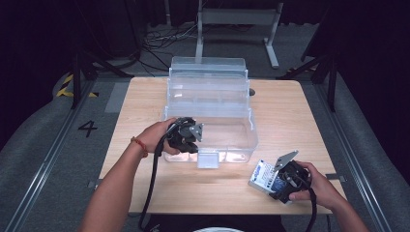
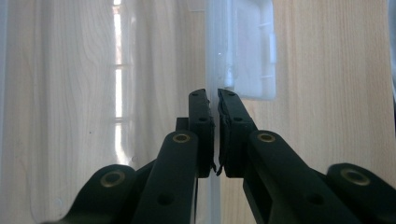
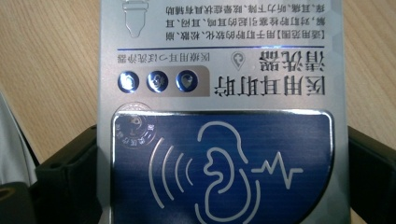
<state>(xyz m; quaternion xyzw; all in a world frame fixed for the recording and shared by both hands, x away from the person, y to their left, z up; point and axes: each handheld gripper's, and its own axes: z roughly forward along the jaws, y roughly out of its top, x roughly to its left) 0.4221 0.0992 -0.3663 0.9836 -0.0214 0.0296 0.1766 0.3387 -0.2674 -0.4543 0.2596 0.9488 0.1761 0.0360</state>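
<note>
Clear plastic storage box (image 1: 208,104) with its lid tipped up at the back sits in the middle of the light wooden table (image 1: 145,96), and it is the biggest thing here. Its front wall faces the person, with a little white latch flap (image 1: 208,159) hanging at the bottom edge. The left gripper (image 1: 186,137) is at the front left rim of the box, and in the left gripper view its two black jaws are pinched tight on the thin clear wall (image 2: 215,70), one jaw inside and one outside. The small silver and blue cardboard box (image 1: 265,178) with an ear picture on it lies near the front right corner of the table, well apart from the big box. The right gripper (image 1: 283,186) has it: in the right gripper view the little box (image 3: 223,116) sits between the two black jaws, which press on its sides. So the job looks like packing, and the step now seems to be holding the big box steady. Next, the right hand should lift the little box, carry it over the front wall, and set it down inside before letting go.
</note>
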